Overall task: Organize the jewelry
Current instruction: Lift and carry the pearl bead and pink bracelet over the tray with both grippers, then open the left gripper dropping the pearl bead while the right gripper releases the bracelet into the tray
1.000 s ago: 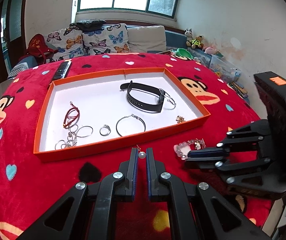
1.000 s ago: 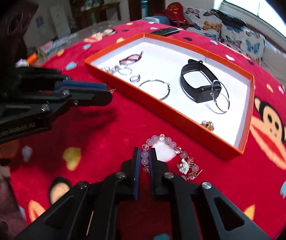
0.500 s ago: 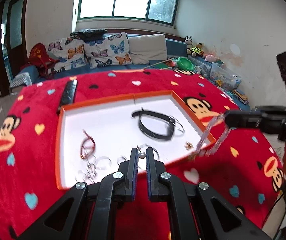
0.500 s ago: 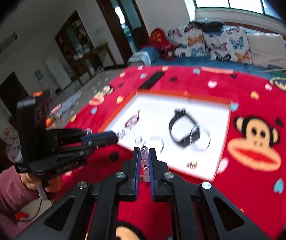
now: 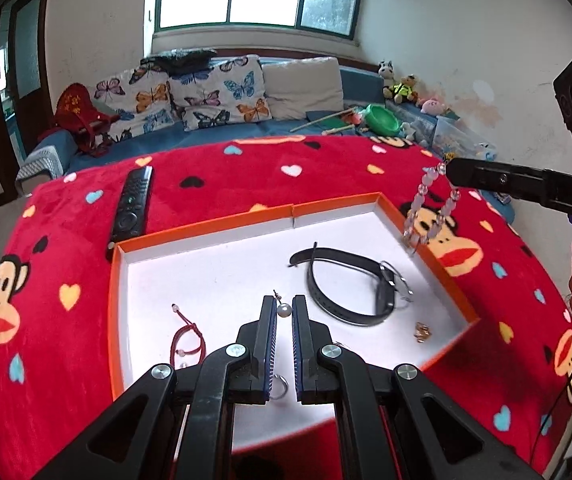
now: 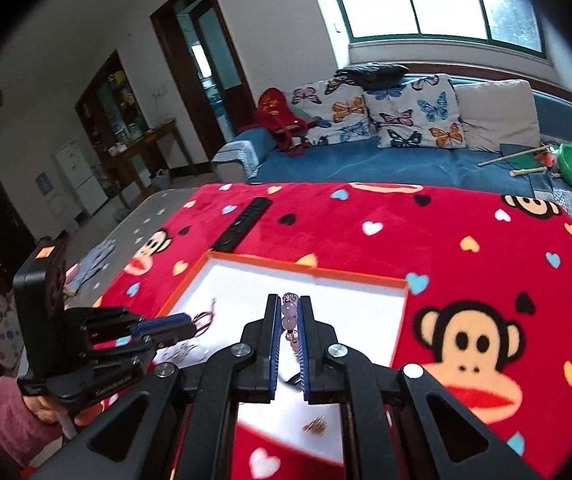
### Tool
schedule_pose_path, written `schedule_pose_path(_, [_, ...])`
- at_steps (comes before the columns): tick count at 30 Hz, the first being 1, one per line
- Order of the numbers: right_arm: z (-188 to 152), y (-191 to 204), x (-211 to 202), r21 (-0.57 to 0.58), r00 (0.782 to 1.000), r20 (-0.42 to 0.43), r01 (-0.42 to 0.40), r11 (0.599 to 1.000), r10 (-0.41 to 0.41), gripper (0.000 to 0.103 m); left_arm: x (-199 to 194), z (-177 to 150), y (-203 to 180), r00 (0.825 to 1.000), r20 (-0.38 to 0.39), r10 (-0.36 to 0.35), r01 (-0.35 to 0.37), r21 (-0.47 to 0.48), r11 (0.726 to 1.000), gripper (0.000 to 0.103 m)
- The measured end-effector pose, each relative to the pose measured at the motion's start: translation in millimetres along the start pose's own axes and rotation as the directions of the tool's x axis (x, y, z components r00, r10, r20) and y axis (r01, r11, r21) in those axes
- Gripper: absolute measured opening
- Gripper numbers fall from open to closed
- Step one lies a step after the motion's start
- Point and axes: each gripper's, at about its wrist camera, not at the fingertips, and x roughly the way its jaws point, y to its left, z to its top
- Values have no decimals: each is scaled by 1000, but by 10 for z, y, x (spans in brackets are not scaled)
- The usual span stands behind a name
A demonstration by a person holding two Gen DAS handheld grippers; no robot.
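both lifted over the tray [image 5: 438,240] since before; left gripper [image 5: 284,309] pinches pearl earring [image 5: 283,310]; right gripper [image 6: 289,312] clamps bead bracelet [image 6: 289,312]

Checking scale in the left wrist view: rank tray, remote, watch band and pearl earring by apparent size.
1. tray
2. watch band and remote: too alike to rank, and the remote lies farther away
3. pearl earring

You're looking at a glossy pearl earring [image 5: 283,310], translucent glassy bead bracelet [image 5: 430,208], matt rubbery black band [image 5: 342,276], and fuzzy fleece blanket [image 5: 221,184].
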Motion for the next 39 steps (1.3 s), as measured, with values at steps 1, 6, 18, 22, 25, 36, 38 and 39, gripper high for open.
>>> schedule_pose_path(1, [12,-34,64,-4,1000,-2,16,1000,-16,10,71,11,14,1000,-11,-1,1,-2,1000,7])
schedule_pose_path(6, [20,-178,296,6,997,-46,61,998,-60,10,336,7,66,999,-52,13,-14,-6,1000,7])
schedule_pose_path(18, [-115,-271,575,-1,984,-142,112,994,-111,10,647,-44,130,995,-103,9,-9,-3,1000,9])
schedule_pose_path(22, [-143,-255,578,-24,978,-154,136,990,-138,11,674,-61,123,993,-115,3,-3,2,1000,10])
schedule_pose_path(25, [-139,-216,540,-41,977,-157,139,989,-144,15,676,-64,111,993,-116,11,-10,9,1000,25])
schedule_pose_path(36, [-128,-15,162,-68,983,-109,141,988,-147,35,144,-63,98,998,-38,45,-46,-5,999,50])
schedule_pose_path(38, [-145,40,75,-73,983,-105,144,987,-151,35,-12,-70,99,998,-30,61,-62,-10,998,50])
schedule_pose_path(39, [-166,73,17,-76,982,-103,148,986,-155,35,-102,-80,97,997,-26,68,-68,-14,998,50])
